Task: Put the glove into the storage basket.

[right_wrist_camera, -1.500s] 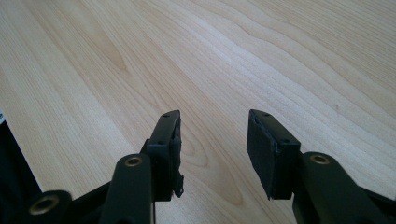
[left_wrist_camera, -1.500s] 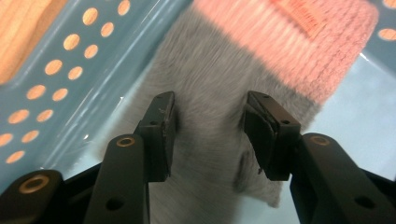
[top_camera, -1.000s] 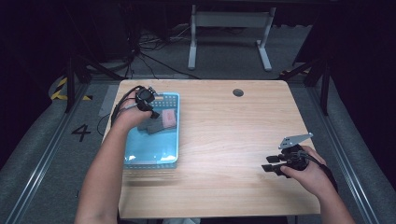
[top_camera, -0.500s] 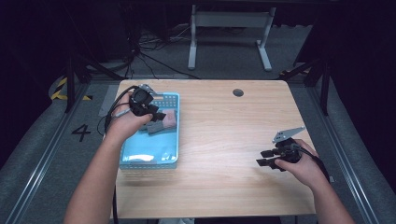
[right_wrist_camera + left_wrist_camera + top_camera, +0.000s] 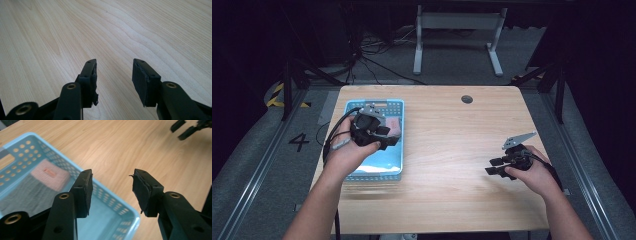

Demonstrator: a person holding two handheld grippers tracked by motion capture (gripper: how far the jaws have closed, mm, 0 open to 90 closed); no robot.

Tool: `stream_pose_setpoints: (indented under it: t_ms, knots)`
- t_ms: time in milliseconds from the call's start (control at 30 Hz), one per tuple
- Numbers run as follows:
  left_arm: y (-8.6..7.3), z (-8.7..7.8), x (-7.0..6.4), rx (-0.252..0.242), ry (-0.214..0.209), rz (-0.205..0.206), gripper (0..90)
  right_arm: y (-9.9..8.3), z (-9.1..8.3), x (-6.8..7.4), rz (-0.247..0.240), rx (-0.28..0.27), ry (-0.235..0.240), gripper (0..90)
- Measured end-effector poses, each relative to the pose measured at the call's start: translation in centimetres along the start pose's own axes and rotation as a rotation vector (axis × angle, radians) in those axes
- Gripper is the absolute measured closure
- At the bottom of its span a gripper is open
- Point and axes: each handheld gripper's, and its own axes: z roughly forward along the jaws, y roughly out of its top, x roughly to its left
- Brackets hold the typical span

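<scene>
Left gripper (image 5: 384,136) over the blue basket (image 5: 377,172) (pink item (image 5: 394,127) inside), which sits at table's (image 5: 447,190) left; right gripper (image 5: 495,166) low over bare wood, well apart.

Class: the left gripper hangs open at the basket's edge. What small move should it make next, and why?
Probably swing the left gripper back over the basket and lower it toward the pink cloth. Its jaws stand open and hold nothing, one over the rim and one over the table, while the cloth lies untouched inside. The right gripper idles open, far off.

A grey cable grommet (image 5: 467,99) sits near the wooden table's (image 5: 452,150) far edge.
</scene>
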Motion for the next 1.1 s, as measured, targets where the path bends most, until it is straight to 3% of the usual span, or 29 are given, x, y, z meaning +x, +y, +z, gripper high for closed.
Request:
stream_pose_setpoints:
  t_ms: [233,333,400,500,567,767,833,900,1100]
  knots:
    - [-1.5,1.3,-3.9,-0.003,-0.014,0.004,49.4,0.0,-0.2,0.5,-0.004,0.006,0.018,54.2]
    - [-1.7,2.1,-5.3,0.000,-0.010,0.031,47.9,-0.1,-0.2,0.4,-0.002,0.009,0.014,54.2]
    - [-1.9,2.8,-6.0,-0.014,-0.043,0.027,47.4,-0.2,-0.3,0.3,0.001,0.008,0.013,54.2]
    - [-2.2,3.8,-6.8,-0.039,-0.071,0.008,46.0,-0.4,-0.3,0.2,0.007,0.010,0.011,54.1]
    - [-2.5,5.0,-7.4,-0.003,-0.078,0.027,43.6,-0.6,-0.3,0.1,0.009,0.011,0.012,54.1]
    - [-3.5,7.8,-8.2,0.045,-0.112,0.041,40.7,-1.1,-0.1,-0.5,0.022,0.022,0.007,54.0]
    - [-3.9,8.6,-8.5,0.029,-0.107,0.047,40.0,-1.2,0.0,-0.5,0.029,0.024,0.011,53.8]
    - [-4.5,9.5,-8.9,-0.018,-0.093,0.051,40.9,-1.3,0.1,-0.5,0.026,0.033,0.018,53.7]
    - [-5.9,12.2,-10.1,-0.014,-0.129,0.078,40.5,-1.7,0.3,-0.6,0.030,0.040,0.020,53.2]
